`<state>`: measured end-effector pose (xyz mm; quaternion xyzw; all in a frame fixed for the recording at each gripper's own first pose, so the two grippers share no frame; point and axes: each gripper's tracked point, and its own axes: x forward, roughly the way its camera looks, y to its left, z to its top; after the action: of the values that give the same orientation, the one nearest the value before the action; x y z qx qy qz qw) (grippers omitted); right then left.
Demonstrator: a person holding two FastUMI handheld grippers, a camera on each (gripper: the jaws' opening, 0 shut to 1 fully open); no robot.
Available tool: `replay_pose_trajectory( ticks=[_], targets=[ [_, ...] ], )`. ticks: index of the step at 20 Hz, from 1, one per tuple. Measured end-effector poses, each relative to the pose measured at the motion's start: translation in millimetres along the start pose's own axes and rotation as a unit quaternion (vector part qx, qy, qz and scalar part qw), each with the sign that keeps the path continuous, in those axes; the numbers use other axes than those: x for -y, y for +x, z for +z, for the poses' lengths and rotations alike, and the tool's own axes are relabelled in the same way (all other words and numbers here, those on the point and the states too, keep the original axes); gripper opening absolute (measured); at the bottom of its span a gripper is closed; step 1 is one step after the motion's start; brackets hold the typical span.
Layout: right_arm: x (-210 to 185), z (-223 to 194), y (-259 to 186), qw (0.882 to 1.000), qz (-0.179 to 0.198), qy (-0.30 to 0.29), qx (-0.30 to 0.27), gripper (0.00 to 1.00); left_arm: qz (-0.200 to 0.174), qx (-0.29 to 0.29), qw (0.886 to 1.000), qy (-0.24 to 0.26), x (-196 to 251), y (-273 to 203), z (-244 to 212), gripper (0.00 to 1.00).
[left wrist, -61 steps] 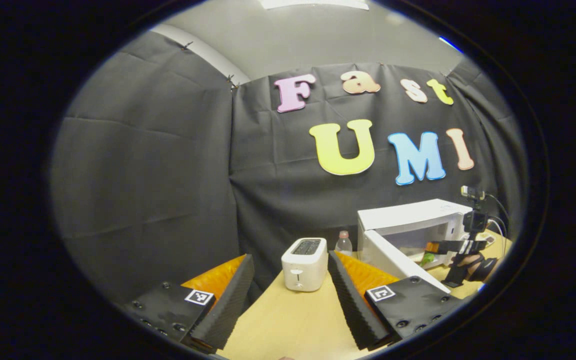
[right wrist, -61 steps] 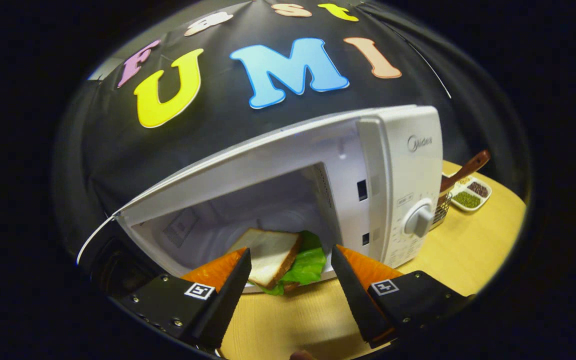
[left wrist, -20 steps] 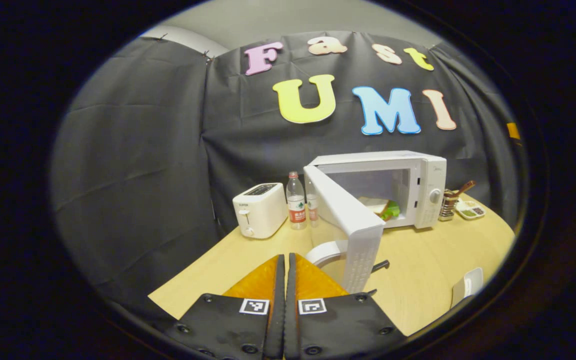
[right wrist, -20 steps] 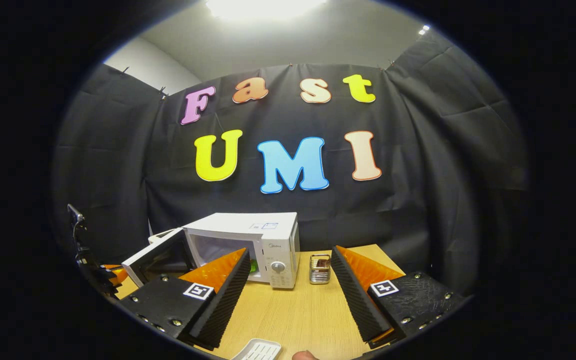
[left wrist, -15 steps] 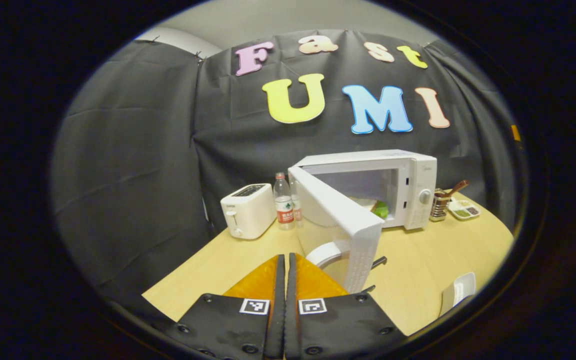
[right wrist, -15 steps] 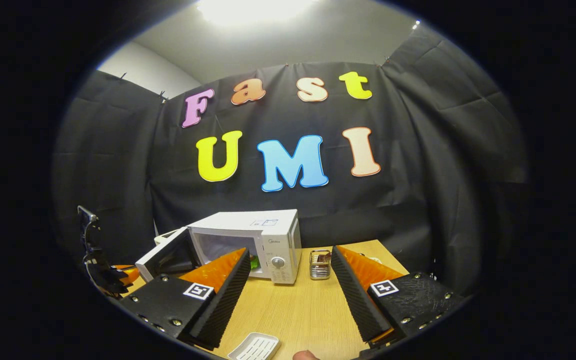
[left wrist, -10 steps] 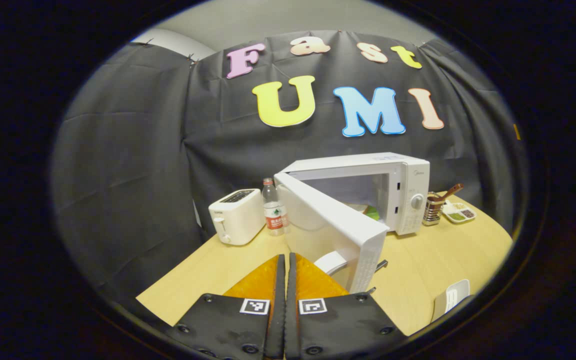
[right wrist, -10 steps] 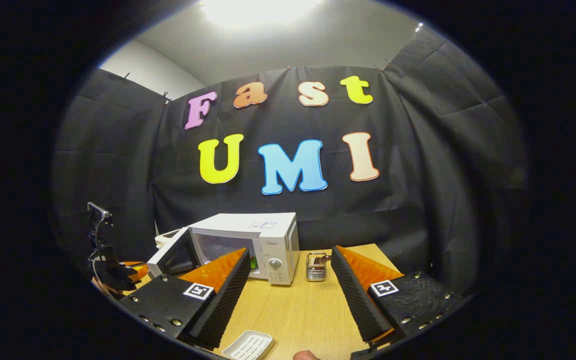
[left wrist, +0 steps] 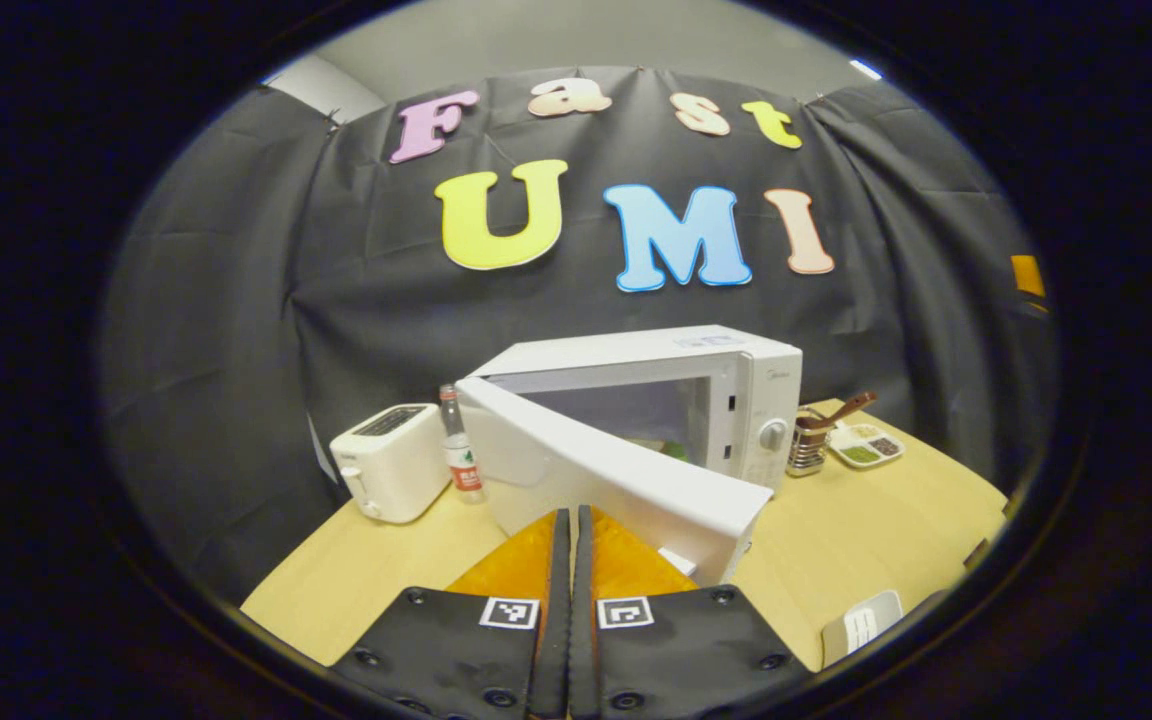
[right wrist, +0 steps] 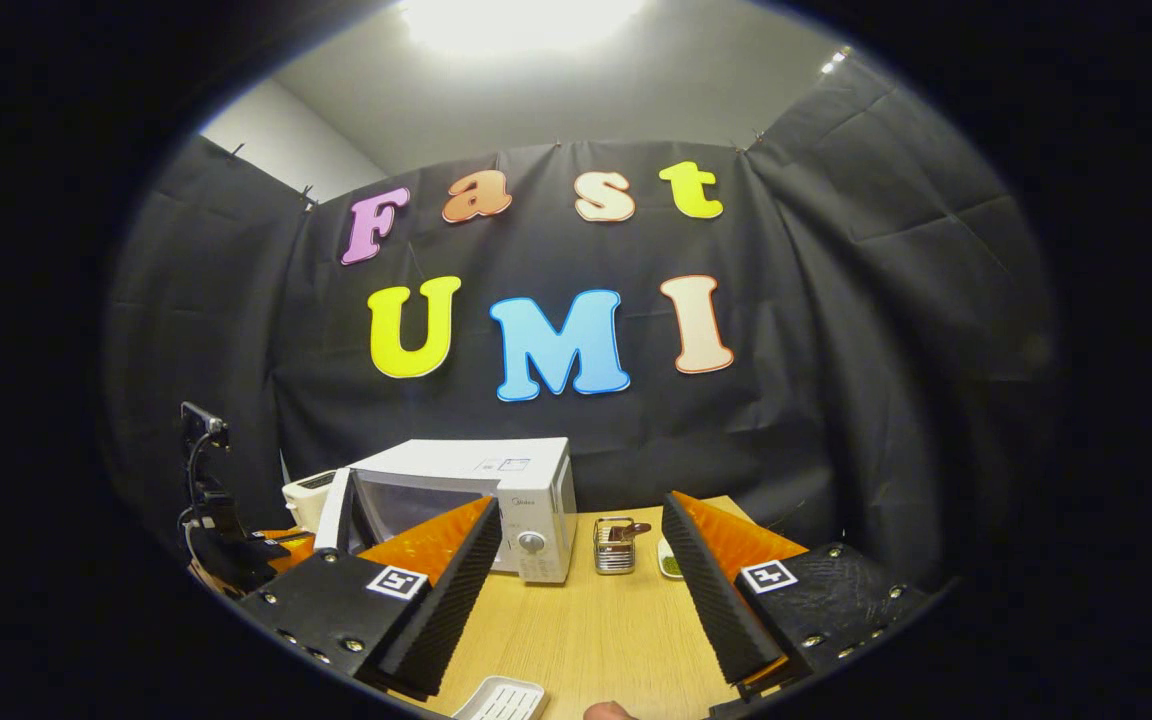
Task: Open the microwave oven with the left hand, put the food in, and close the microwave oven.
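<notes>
Item: microwave oven (left wrist: 726,390), white, standing toward the back of the wooden table (left wrist: 866,520). Its door (left wrist: 616,480) is hanging partly open, swung out toward me, its free edge just ahead of my left gripper (left wrist: 568,560).

Item: food (left wrist: 674,450). A sliver of green is showing inside the cavity behind the door edge; I am judging that the food is already in and that this step is done.

Progress: opening done, loading done as far as I can judge; closing is what I am working on, and the door is not yet latched.

Left gripper: I am holding its fingers pressed together with nothing between them, pointing level at the door's outer face from the front. Whether the tips are touching the door I cannot tell. In the right gripper view this tool (right wrist: 236,550) is showing at the far left, beside the door.

Right gripper (right wrist: 576,590): I am holding it well back from the oven, fingers spread wide apart and empty, aimed level over the table.

Other stock: toaster (left wrist: 388,460) and water bottle (left wrist: 458,445) to the oven's left; metal utensil holder (left wrist: 808,448) and small divided dish (left wrist: 866,445) to its right; a white ridged dish (right wrist: 501,698) near the table's front edge.
</notes>
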<state>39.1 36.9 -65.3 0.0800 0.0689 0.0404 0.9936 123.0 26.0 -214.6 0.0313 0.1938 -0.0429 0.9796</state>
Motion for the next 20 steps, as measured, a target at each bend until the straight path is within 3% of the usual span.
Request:
replay_pose_trajectory(
  ticks=[10, 17, 18, 19, 20],
  targets=[
    [-3.6, -5.4, 28.8, 0.999, -0.039, 0.002, -0.006, 0.98, -0.072, 0.003, 0.997, 0.018, 29.7, 60.7, 14.8, 0.07],
    [-2.6, -12.6, 42.2, 0.998, -0.063, -0.009, -0.014, 0.98, -0.101, 0.006, 0.995, 0.021, 44.2, 99.6, 21.1, 0.07],
    [-1.0, -12.8, 43.8, 0.998, -0.068, -0.010, -0.015, 0.98, -0.105, 0.006, 0.994, 0.021, 46.1, 106.0, 22.7, 0.01],
    [1.0, -13.3, 44.0, 0.997, -0.073, -0.011, -0.016, 0.98, -0.108, 0.007, 0.994, 0.021, 48.2, 112.9, 22.8, 0.01],
    [2.9, -13.1, 44.1, 0.997, -0.078, -0.011, -0.016, 0.98, -0.111, 0.007, 0.994, 0.021, 49.8, 119.1, 23.9, 0.07]
  ],
)
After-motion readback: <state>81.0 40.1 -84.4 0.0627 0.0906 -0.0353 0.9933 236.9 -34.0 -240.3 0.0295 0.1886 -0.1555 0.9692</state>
